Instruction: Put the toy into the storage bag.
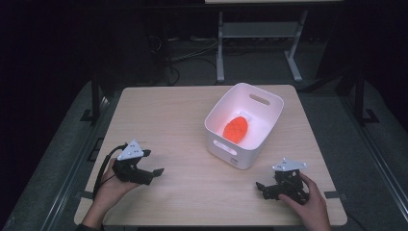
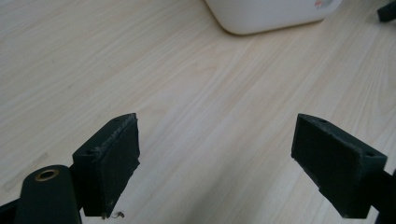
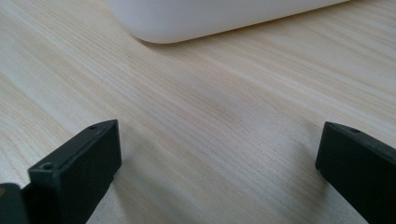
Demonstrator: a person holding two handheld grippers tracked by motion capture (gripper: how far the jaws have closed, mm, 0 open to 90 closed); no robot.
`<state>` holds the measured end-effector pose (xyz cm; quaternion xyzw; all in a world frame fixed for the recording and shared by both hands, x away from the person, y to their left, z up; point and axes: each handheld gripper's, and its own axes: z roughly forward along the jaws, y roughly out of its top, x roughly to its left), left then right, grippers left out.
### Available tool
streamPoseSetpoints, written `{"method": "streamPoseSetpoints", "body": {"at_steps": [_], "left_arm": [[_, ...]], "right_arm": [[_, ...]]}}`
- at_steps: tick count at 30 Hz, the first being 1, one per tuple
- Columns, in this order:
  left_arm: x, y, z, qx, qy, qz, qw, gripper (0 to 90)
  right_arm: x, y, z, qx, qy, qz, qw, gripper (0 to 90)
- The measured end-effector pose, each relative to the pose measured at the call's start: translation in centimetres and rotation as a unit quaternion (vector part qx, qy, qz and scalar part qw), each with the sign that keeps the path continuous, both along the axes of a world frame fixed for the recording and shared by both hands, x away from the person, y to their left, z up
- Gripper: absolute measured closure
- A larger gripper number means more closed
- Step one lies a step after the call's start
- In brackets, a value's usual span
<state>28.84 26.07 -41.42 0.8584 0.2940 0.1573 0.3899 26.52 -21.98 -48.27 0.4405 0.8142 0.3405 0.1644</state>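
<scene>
High view: an orange ridged toy fruit (image 1: 235,128) lies inside the white bin (image 1: 269,122) mid-bench, both grippers resting well short of it. It looks light, hard, slick; pinch across its middle. Left gripper view: jaws apart over bare bench (image 2: 187,93). Right gripper view: jaws apart, empty.

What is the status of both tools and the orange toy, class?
Left tool open, empty, near table surface. Right tool open, empty. Orange toy lying inside white bin. Nothing between tools and bin.
</scene>
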Motion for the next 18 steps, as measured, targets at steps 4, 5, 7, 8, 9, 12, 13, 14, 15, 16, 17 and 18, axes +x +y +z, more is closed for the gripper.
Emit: {"method": "streamPoseSetpoints", "body": {"at_steps": [4,5,7,8,9,12,13,14,15,16,17,18], "left_arm": [[-0.9,0.6,-1.4,0.003,-0.001,0.009,1.0,14.6],[-1.0,0.7,-1.8,0.0,0.001,0.012,0.9999,14.6],[-1.3,1.0,-2.3,-0.001,0.007,0.014,0.9999,14.6],[-1.4,1.1,-2.6,0.0,0.01,0.016,0.9998,14.5],[-1.6,1.2,-2.8,0.002,0.01,0.016,0.9998,14.5],[-1.8,1.6,-3.6,0.004,0.019,0.022,0.9996,14.5],[-1.9,1.7,-3.9,0.005,0.019,0.024,0.9995,14.5],[-2.0,1.8,-4.2,0.007,0.022,0.026,0.9994,14.5],[-2.0,1.8,-4.4,0.009,0.028,0.027,0.9992,14.5],[-2.1,1.8,-4.7,0.012,0.031,0.028,0.9991,14.5],[-2.1,1.8,-4.8,0.015,0.031,0.028,0.999,14.4],[-2.1,1.8,-5.0,0.016,0.033,0.029,0.9989,14.4]], "right_arm": [[0.0,0.0,0.0,0.0,0.0,0.0,1.0,0.0],[0.0,0.0,0.0,0.0,0.0,0.0,1.0,0.0],[0.0,0.0,0.0,0.0,0.0,0.0,1.0,0.0],[0.0,0.0,0.0,0.0,0.0,0.0,1.0,0.0],[0.0,0.0,0.0,0.0,-0.001,0.0,1.0,0.0],[0.0,0.0,0.0,0.0,-0.001,0.0,1.0,0.0],[0.0,0.0,0.0,0.0,-0.001,0.0,1.0,0.0],[0.0,0.0,0.0,-0.001,-0.001,0.0,1.0,0.0],[0.0,0.0,0.0,-0.001,-0.001,0.0,1.0,0.0],[0.0,0.0,0.0,0.0,-0.001,0.0,1.0,0.0],[0.0,0.0,0.0,0.0,-0.001,0.0,1.0,0.0],[0.0,0.0,0.0,0.0,-0.001,0.0,1.0,0.0]]}}
